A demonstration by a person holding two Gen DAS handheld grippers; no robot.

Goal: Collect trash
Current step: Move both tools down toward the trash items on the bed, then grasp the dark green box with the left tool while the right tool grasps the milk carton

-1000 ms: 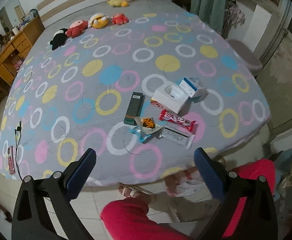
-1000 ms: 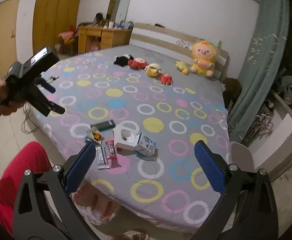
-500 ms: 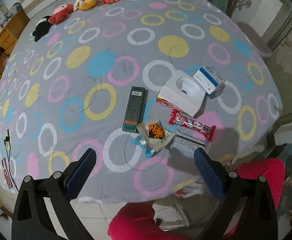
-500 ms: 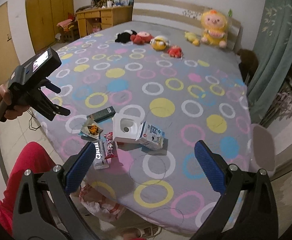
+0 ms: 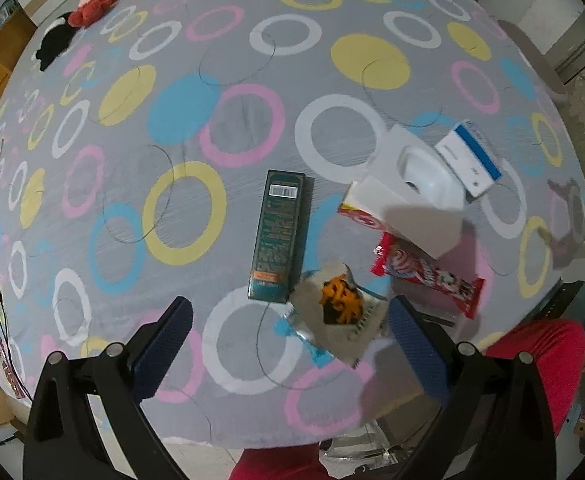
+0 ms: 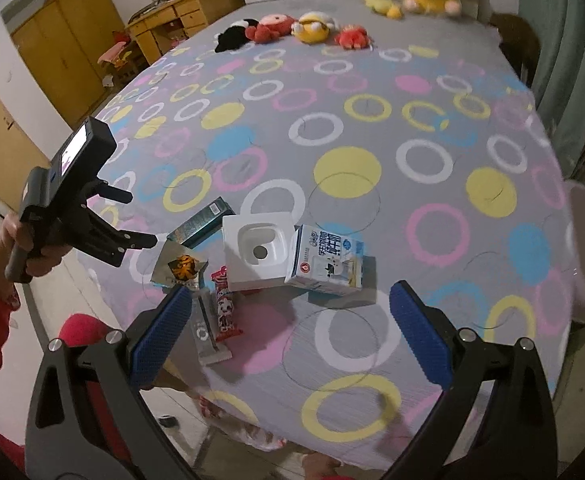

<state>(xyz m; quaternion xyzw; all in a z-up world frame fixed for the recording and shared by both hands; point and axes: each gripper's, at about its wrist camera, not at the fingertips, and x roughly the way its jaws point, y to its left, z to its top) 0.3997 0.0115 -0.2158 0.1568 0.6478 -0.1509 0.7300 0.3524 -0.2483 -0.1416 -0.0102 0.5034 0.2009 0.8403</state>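
While both tools hung spread and empty, the left tool (image 5: 290, 334) hovered over a crumpled silver snack wrapper (image 5: 338, 310) on the bed's ring-patterned grey sheet (image 5: 212, 80).

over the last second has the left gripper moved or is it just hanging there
Yes. In the right wrist view the left gripper has come forward over the bed edge toward the dark green box; its own view shows the wrappers nearer too.

Grey bedspread (image 5: 232, 128) with coloured rings; dark green, perhaps teal, box (image 5: 279, 236).

Silver wrapper (image 5: 432, 316) mostly behind jaws.
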